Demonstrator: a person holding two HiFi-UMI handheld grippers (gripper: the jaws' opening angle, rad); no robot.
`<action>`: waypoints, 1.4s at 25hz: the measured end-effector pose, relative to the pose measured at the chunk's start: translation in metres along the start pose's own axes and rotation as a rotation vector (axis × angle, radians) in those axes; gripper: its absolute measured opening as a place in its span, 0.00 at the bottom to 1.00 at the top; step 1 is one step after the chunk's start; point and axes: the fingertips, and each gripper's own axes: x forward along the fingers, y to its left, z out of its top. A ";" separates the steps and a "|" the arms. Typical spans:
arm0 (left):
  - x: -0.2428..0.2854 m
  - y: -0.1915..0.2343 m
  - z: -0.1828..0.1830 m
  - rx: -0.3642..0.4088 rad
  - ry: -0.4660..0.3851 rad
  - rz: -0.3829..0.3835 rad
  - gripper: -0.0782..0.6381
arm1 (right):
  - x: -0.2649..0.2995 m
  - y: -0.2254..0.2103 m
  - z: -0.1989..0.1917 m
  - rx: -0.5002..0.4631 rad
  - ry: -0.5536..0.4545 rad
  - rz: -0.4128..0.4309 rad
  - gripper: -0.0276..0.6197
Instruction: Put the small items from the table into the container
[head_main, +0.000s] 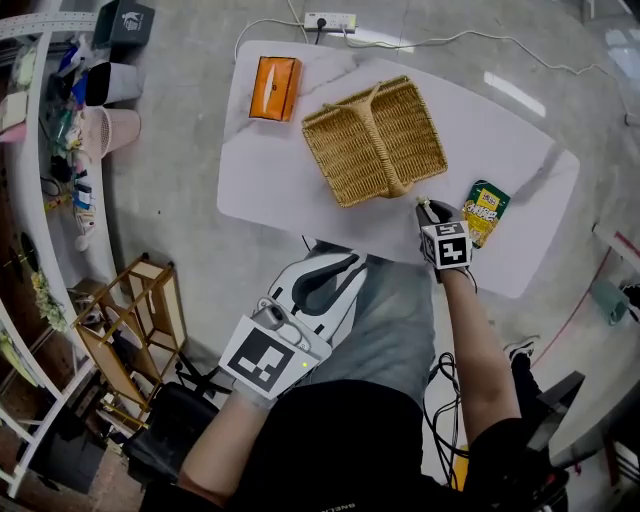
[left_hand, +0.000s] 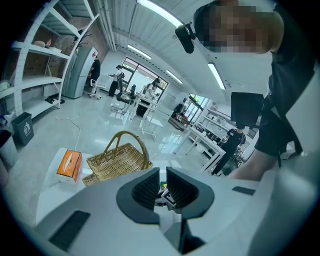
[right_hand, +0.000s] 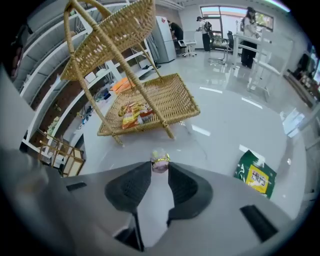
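A wicker basket (head_main: 340, 150) with a handle stands in the middle of the white table (head_main: 265, 175). My right gripper (head_main: 424, 206) hovers just off the basket's near right corner, shut on a small clear cup with a gold rim (right_hand: 160, 163) pinched at its tips (right_hand: 160, 171). A yellow and red snack packet (right_hand: 132, 115) lies inside the basket (right_hand: 167, 95). A green packet (head_main: 486, 212) lies flat on the table to the right of this gripper. My left gripper (head_main: 335, 268) hangs off the table's near edge over the person's lap, its jaws (left_hand: 162, 182) narrowly apart with nothing between them.
An orange tissue box (head_main: 275, 87) sits at the table's far left corner. A power strip (head_main: 330, 20) and cable lie on the floor beyond the table. A wooden rack (head_main: 130, 320) and a cluttered white shelf (head_main: 45, 150) stand at the left.
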 end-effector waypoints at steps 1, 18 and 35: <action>0.001 -0.001 0.000 0.002 -0.001 -0.002 0.17 | -0.004 -0.001 0.006 0.009 -0.024 -0.003 0.22; -0.002 -0.005 -0.002 -0.001 -0.007 0.004 0.17 | -0.039 -0.023 0.100 -0.005 -0.228 -0.033 0.22; -0.003 0.001 -0.011 -0.013 0.003 0.017 0.17 | -0.029 -0.018 0.114 -0.016 -0.257 0.000 0.22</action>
